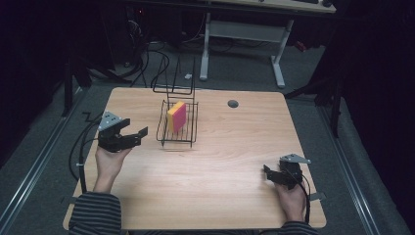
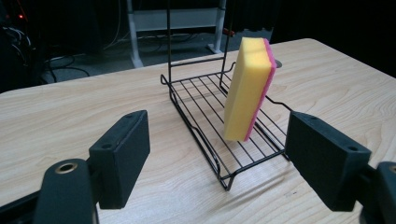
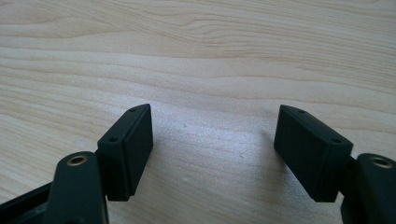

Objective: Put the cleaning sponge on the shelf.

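Judging progress, we note the yellow-and-pink rectangular sponge (image 2: 247,88) upright in the black wire rack (image 2: 201,140), both grippers, left (image 1: 129,132) and right (image 1: 268,172), wide open, empty, over the wooden counter (image 1: 220,161).

No legible text or labels.

A yellow sponge (image 1: 176,116) with a pink side stands up on its edge. It leans inside a black wire rack (image 1: 188,138) on the table.
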`<state>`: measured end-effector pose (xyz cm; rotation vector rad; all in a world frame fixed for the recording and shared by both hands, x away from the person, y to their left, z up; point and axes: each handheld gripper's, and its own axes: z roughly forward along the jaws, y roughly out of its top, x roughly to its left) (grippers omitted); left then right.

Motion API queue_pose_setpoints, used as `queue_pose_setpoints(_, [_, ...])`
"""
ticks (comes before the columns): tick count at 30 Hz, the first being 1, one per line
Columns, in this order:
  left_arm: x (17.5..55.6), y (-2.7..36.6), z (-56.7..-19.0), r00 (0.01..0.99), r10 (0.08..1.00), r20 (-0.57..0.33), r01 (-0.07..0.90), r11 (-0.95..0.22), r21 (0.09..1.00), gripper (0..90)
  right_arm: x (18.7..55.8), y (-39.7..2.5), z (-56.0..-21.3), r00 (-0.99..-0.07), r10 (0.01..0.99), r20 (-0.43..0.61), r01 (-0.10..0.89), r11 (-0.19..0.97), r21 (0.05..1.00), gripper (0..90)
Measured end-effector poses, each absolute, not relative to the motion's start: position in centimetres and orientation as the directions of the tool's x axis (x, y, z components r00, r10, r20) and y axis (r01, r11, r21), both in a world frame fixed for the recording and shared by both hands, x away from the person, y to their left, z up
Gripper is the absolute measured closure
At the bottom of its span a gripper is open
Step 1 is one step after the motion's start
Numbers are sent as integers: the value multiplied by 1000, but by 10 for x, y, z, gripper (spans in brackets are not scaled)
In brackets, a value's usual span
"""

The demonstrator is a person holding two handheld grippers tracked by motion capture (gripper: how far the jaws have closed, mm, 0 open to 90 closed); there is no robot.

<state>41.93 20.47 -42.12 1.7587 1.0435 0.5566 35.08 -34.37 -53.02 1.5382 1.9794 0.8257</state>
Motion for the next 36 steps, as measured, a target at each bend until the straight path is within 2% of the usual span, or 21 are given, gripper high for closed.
queue_pose_setpoints(36, [400,226,-442,483,868,-111,427,-123,896,236,351,-344,-530,-239,971,-19,670,179,721,285])
